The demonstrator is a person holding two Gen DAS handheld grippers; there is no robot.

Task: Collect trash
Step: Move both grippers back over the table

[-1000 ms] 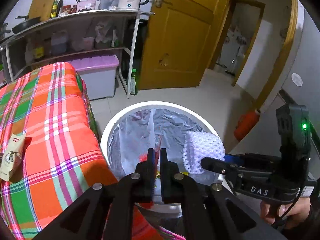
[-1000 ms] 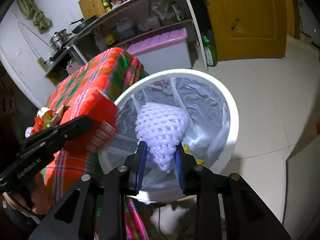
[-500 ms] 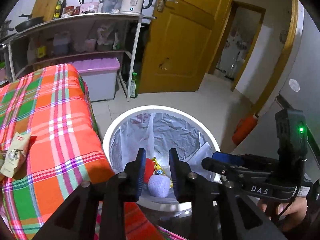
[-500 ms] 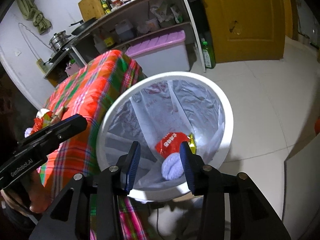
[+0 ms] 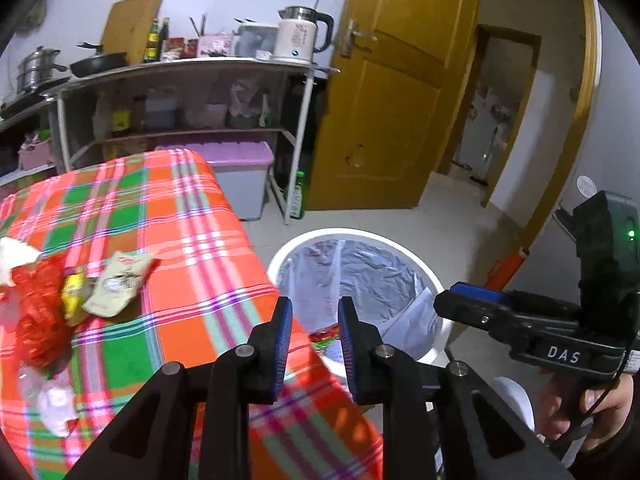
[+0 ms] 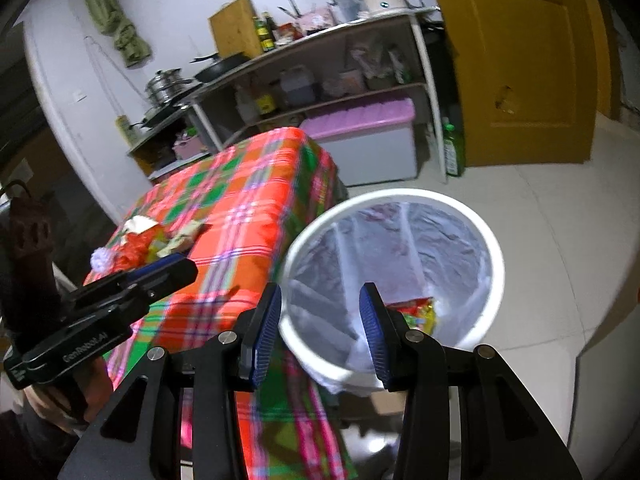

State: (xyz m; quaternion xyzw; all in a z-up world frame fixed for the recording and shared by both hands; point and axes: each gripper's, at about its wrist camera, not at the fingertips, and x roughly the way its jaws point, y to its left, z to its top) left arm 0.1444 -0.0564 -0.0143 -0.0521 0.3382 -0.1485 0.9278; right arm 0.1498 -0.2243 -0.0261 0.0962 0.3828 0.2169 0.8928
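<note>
A white bin (image 5: 360,238) with a silvery liner stands on the floor beside the plaid-covered table (image 5: 180,220). A red wrapper (image 6: 416,308) lies inside the bin (image 6: 400,196). My left gripper (image 5: 315,320) is open and empty, above the table's corner by the bin. My right gripper (image 6: 320,308) is open and empty over the bin's near rim. Trash lies on the table's left side: a beige packet (image 5: 116,288), a red net (image 5: 36,320), a yellow wrapper (image 5: 72,296) and crumpled white pieces (image 5: 56,400). The same pile (image 6: 136,248) shows in the right wrist view.
A metal shelf rack (image 5: 180,68) with a kettle (image 5: 300,36), pans and bottles stands behind the table. A purple-lidded box (image 5: 244,160) and a green bottle (image 5: 298,196) sit under it. A yellow door (image 5: 380,120) is beyond. A hand (image 5: 580,404) holds the right gripper.
Both grippers opened: the left let go of the red wrapper and the right of the white foam net, which fell into the bin. Both then rose and pulled back, turning towards the table.
</note>
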